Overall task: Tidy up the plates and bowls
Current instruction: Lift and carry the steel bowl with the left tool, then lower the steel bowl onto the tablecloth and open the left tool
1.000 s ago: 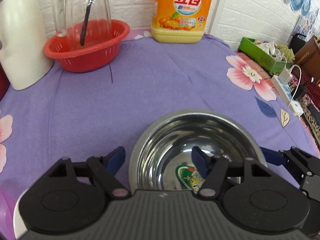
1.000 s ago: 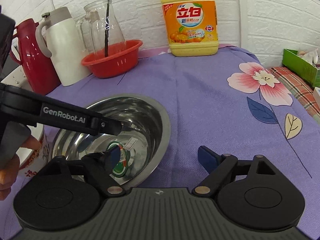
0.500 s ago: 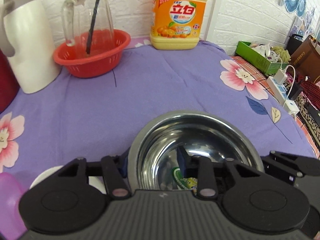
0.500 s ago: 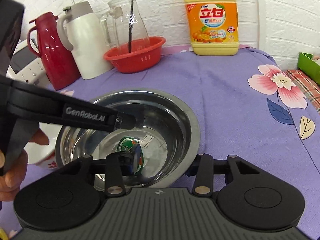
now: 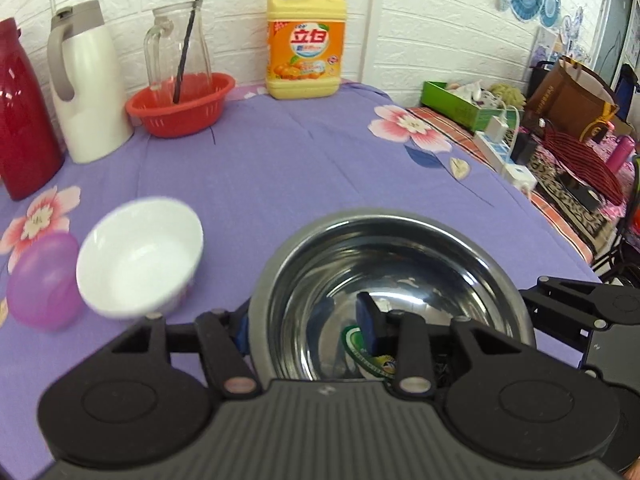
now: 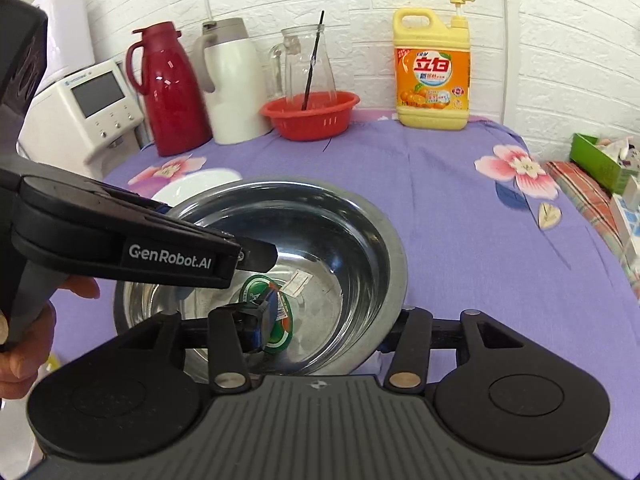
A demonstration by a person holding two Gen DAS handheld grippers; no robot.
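steel bowl mouth up, round, no long axis, rim about level.

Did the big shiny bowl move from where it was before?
Yes. The steel bowl, shut in both grippers, has pulled away from the red basket, toward the camera.

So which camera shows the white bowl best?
The left wrist view: the white bowl shows whole, tilted and blurred, beside the steel bowl. In the right wrist view only a white edge shows behind the steel bowl and the left gripper.
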